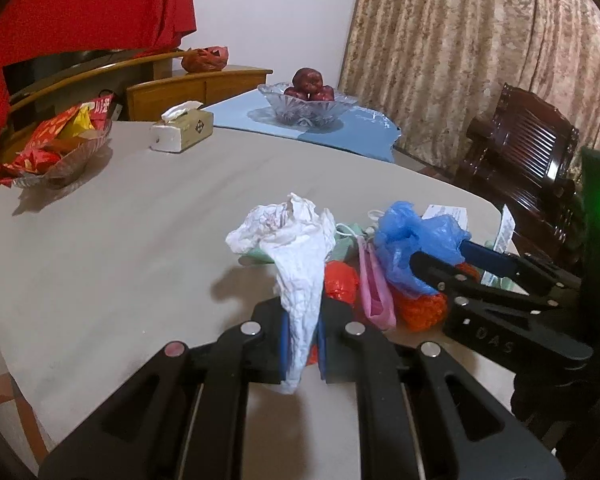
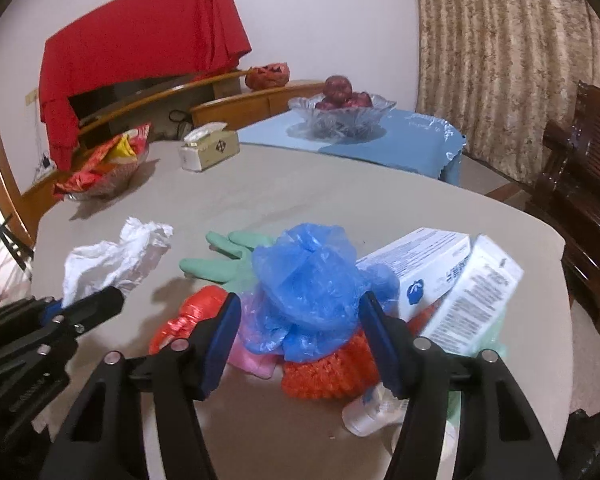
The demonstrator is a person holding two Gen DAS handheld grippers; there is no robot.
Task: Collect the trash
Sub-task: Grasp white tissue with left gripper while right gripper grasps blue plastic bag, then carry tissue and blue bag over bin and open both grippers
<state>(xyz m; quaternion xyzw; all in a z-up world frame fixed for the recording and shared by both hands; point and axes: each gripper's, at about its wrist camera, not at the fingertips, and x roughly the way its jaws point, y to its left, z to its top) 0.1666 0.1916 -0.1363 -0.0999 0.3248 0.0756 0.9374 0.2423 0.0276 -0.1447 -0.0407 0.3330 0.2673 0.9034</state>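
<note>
My left gripper [image 1: 302, 338] is shut on a crumpled white paper [image 1: 296, 248] and holds it above the table; it also shows in the right wrist view [image 2: 112, 256]. My right gripper [image 2: 300, 326] is open, its blue pads on either side of a crumpled blue plastic bag [image 2: 312, 276], which also shows in the left wrist view [image 1: 412, 240]. The bag lies on a trash pile: a red net [image 2: 328, 372], a pink bag [image 2: 252, 356], a red plastic bag [image 2: 192, 312], a green glove [image 2: 224, 260], two white cartons [image 2: 428, 264] and a small white bottle [image 2: 368, 412].
A tissue box [image 1: 182, 130], a glass dish of red snack packets [image 1: 56, 148] and a glass bowl of red fruit [image 1: 310, 104] on a blue cloth stand at the far side of the grey table [image 1: 120, 240]. A dark wooden chair [image 1: 528, 160] is at the right.
</note>
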